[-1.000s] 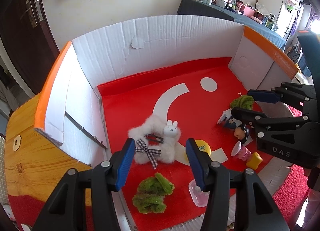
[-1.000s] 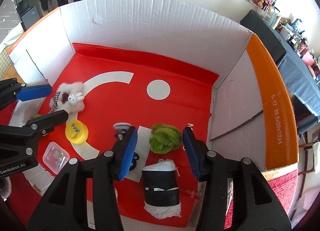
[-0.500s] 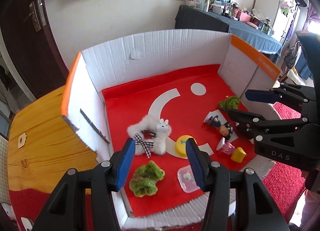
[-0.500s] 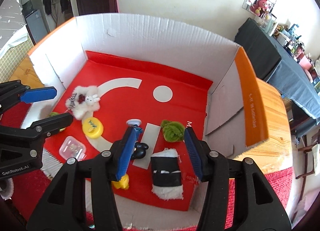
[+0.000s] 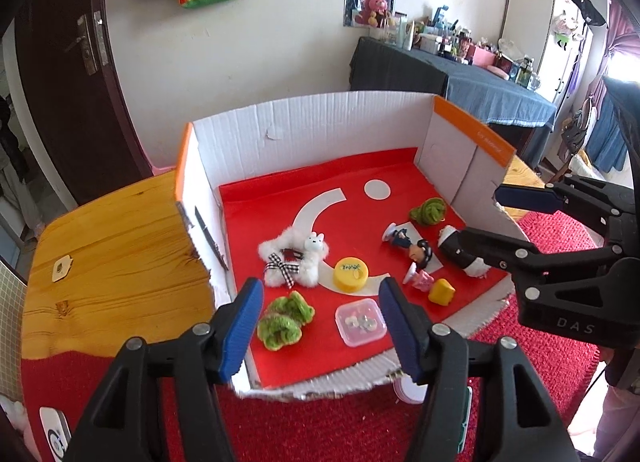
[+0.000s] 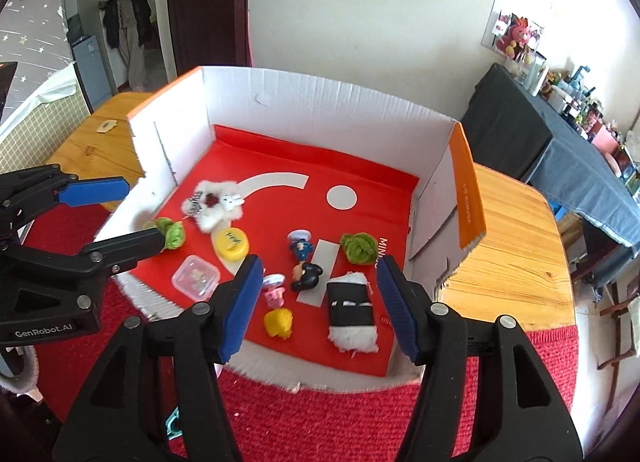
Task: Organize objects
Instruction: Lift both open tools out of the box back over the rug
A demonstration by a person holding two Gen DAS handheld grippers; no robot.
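A cardboard box (image 5: 320,130) with white walls and a red floor holds several small things. A white fluffy plush (image 5: 294,258), a yellow round tin (image 5: 351,275), a green scrunchie (image 5: 284,320) and a clear plastic case (image 5: 360,322) lie at its left. A second green scrunchie (image 6: 358,248), a doll figure (image 6: 304,262), a black-and-white fluffy piece (image 6: 352,312) and a yellow toy (image 6: 278,322) lie at its right. My left gripper (image 5: 321,294) and right gripper (image 6: 320,270) hover above the box's near edge. The jaws of both are opening, with nothing between them.
The box rests on a wooden table (image 5: 112,262) with a red knitted cloth (image 5: 340,422) along the near side. A person (image 6: 126,14) stands in the doorway at the back left. A cluttered dark-covered sideboard (image 5: 460,74) lines the far wall.
Both grippers have drawn back and risen from the box, so the whole box and more of the room now show. Their jaws stand wider than before.
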